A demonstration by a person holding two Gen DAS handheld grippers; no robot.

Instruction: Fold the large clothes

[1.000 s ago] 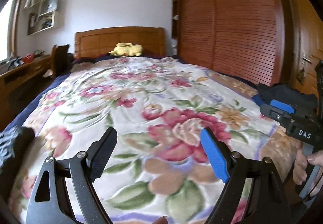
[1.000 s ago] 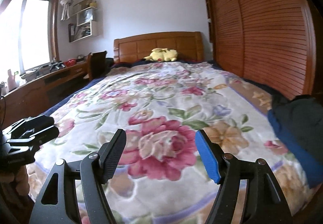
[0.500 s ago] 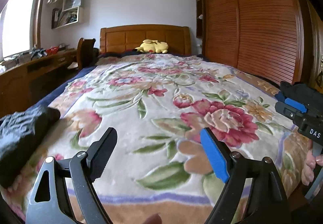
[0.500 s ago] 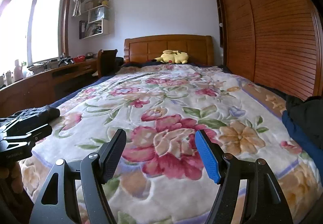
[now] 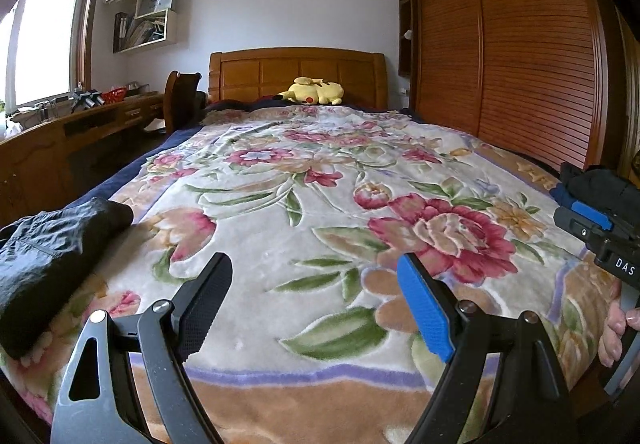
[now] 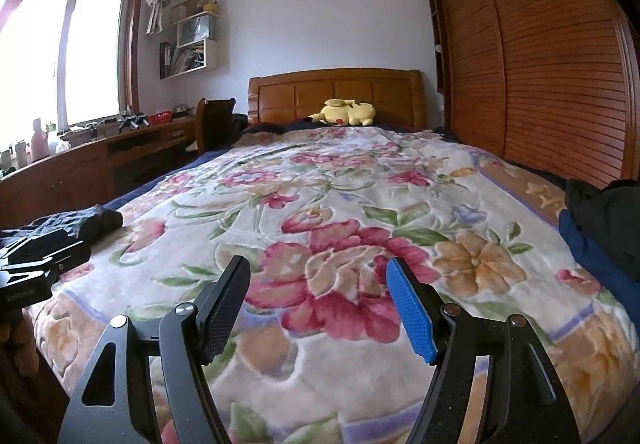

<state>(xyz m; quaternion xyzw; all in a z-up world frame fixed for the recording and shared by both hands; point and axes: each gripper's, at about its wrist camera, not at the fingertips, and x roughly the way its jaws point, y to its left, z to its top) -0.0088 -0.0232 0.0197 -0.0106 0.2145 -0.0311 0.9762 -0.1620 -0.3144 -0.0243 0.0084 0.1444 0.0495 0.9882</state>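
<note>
Both claws hang spread and empty over the bed's foot edge, the left claw (image 5: pixel 314 302) nearer the folded black garment (image 5: pixel 52 244) at the near left corner, the right claw (image 6: pixel 318 304) nearer the dark clothes pile (image 6: pixel 600 228) at the right edge.

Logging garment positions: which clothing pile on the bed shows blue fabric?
The pile at the bed's right edge: dark over blue. The left-edge pile is all black.

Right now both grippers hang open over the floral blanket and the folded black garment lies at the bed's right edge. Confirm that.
Wrong side: the folded black garment lies at the bed's left edge, as the left wrist view shows. Both the left gripper and right gripper do hang open over the floral blanket.
</note>
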